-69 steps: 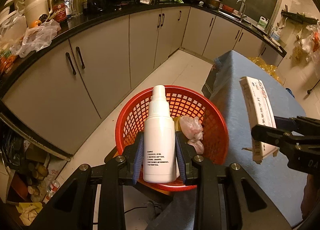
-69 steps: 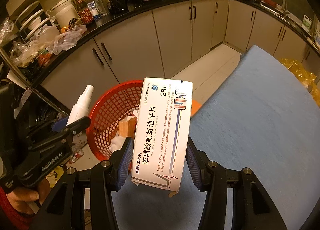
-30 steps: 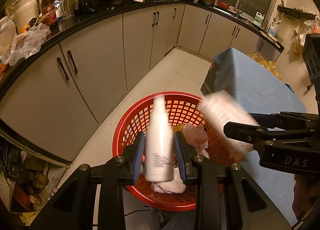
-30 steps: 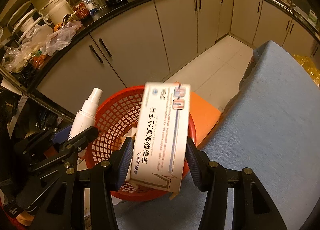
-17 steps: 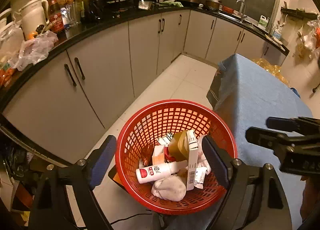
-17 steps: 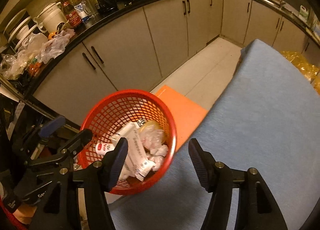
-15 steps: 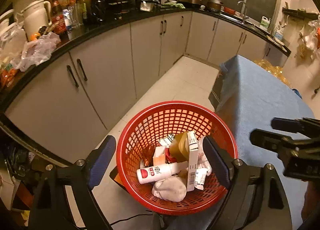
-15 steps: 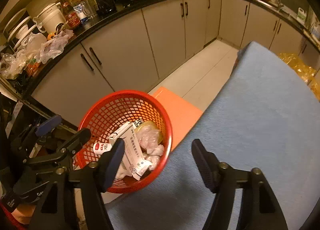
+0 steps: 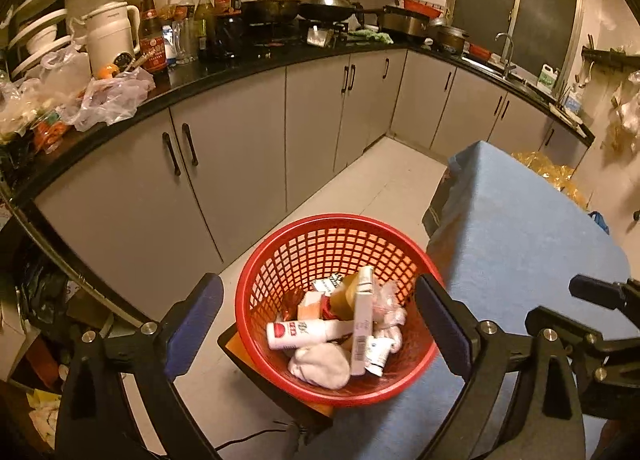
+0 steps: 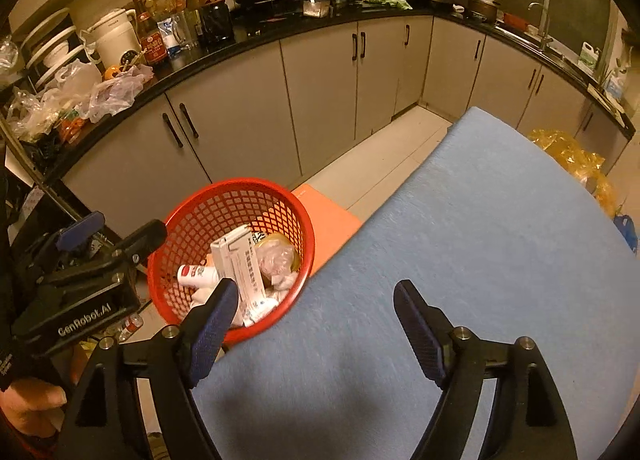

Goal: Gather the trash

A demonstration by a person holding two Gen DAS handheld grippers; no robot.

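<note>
Both the left gripper and right gripper gape apart; the spray bottle lies sideways in the red basket.

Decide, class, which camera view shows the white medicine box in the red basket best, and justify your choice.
The right wrist view is best: the medicine box shows its broad printed face, leaning among trash in the red basket. The left wrist view shows the box edge-on, mostly a narrow side with a barcode.

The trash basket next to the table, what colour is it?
The basket is red, an open plastic lattice; it shows best in the left wrist view.
</note>
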